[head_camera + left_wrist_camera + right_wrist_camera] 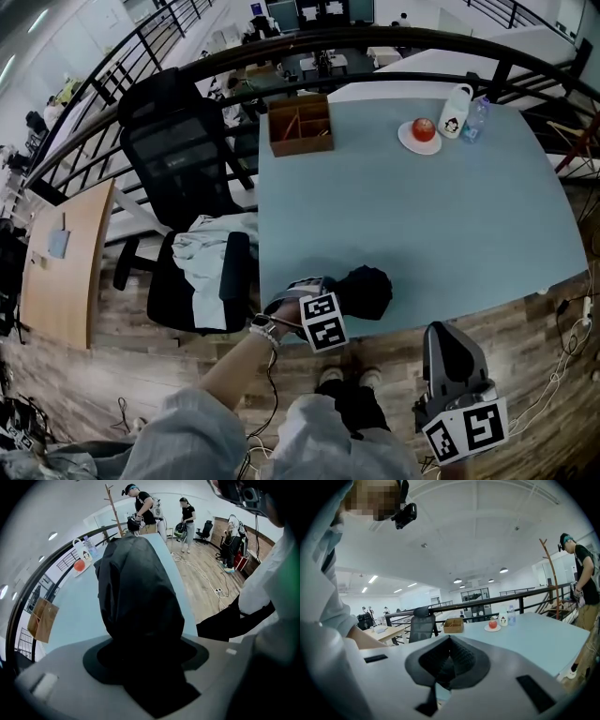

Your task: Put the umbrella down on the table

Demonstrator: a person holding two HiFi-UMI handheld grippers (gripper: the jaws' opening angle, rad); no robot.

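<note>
Left gripper (330,298) in my hand is clamped on the black umbrella (368,289), over the near edge of the table (422,225); my right gripper (446,336) is closed, empty, off the table.

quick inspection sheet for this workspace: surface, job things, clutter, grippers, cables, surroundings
Surface: light blue table, bare across its middle.
Job's things: black umbrella, folded, over the table's near edge; cannot tell whether it touches the top.
Clutter: wooden box, red fruit on a white plate, white mug and water bottle, all at the far side.
Grippers: left gripper shut on the umbrella; right gripper jaws together, empty, held low off the table over the floor.
Cables: loose cables and a power strip on the floor at right.
Surroundings: black office chair with pale clothing on it, black railing, people beyond the table.
</note>
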